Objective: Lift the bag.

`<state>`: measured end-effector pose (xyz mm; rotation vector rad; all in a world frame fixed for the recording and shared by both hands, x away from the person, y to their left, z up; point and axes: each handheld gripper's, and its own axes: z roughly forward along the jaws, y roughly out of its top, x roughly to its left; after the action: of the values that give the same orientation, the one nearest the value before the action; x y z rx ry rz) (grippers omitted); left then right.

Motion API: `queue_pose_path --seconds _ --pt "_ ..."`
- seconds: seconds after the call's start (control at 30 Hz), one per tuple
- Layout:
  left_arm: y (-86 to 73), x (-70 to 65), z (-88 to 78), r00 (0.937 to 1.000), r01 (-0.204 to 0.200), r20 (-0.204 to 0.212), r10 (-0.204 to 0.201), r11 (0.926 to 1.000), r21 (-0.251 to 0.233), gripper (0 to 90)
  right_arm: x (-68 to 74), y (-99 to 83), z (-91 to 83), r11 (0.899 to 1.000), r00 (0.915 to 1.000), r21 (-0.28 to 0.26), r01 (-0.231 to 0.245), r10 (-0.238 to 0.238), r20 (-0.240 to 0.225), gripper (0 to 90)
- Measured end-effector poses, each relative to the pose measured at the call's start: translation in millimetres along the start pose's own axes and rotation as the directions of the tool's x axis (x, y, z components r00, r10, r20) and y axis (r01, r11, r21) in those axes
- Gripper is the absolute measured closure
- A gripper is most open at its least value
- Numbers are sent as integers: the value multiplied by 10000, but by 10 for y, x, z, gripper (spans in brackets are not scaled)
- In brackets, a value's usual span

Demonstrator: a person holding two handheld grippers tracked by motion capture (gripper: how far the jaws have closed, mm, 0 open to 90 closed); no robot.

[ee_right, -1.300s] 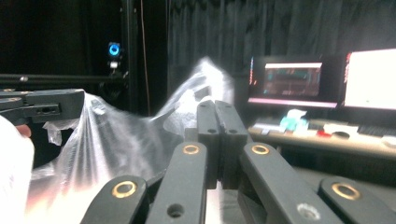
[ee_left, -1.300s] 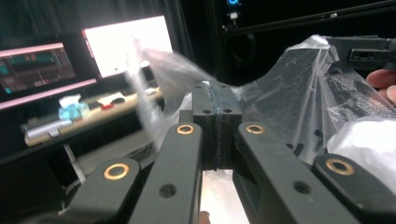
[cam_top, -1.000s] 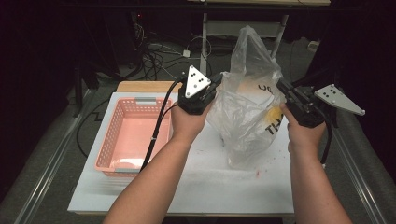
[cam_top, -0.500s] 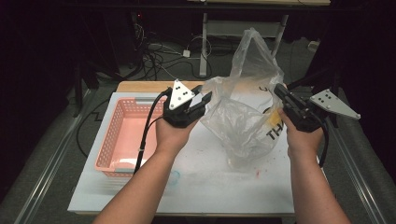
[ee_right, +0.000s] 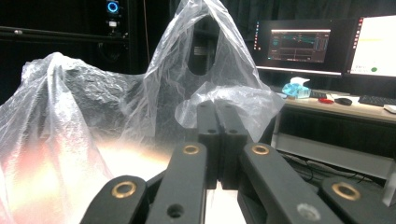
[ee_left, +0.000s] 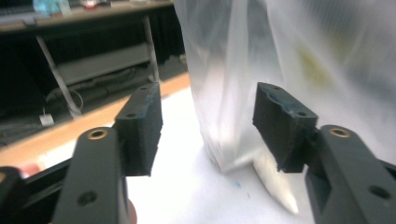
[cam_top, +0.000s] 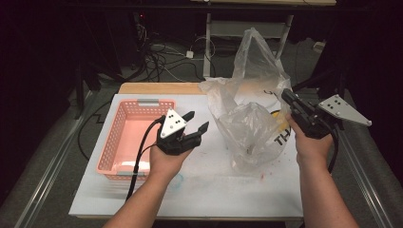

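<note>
A clear plastic bag (cam_top: 252,118) with something yellow and dark lettering inside stands on the white table (cam_top: 209,190). My right gripper (cam_top: 286,96) is at the bag's right edge. In the right gripper view, my right gripper (ee_right: 217,109) has its jaws shut with a fold of the bag (ee_right: 93,116) pinched at their tips. My left gripper (cam_top: 197,122) hangs low over the table, left of the bag and apart from it. Its jaws have just been opening. In the left gripper view, nothing lies between the jaws of my left gripper (ee_left: 208,126), and the bag (ee_left: 289,60) stands just beyond them.
A pink mesh basket (cam_top: 124,142) sits on the table's left part, just left of my left hand. A wooden board edge (cam_top: 157,88) runs along the table's back. Cables and a metal frame lie on the floor behind. Monitors (ee_right: 299,46) stand on a desk to the right.
My left gripper has let go of the bag's left edge, opened, and moved left and down toward the table. The bag's left side has slumped. The right gripper has stayed in place.
</note>
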<state>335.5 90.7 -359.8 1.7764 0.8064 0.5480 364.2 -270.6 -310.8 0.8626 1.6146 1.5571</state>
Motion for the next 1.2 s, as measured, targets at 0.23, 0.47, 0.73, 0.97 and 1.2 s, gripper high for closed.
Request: queue_pose_path --seconds 0.23,0.47,0.73,0.97,1.2 --pt "-265 -206 191 9944 326 986 -389 9974 647 276 34 74 -86 9995 9995 -131 284 -286 -146 900" --pt "-497 -371 358 9901 159 1356 -348 9903 1379 165 19 99 -182 9991 9991 -219 354 -358 -211 900" --pt "-776 -443 481 9878 70 1508 -381 9794 2016 23 10 130 -362 9981 9982 -388 478 -491 -330 836" --pt "-942 -452 526 9853 100 1638 -493 9726 2322 0 25 150 -579 9980 9972 -370 503 -522 -532 723" --pt "-1067 -428 537 9858 175 1577 -572 9700 2423 0 21 -98 -627 9979 9976 528 376 -345 -600 646"
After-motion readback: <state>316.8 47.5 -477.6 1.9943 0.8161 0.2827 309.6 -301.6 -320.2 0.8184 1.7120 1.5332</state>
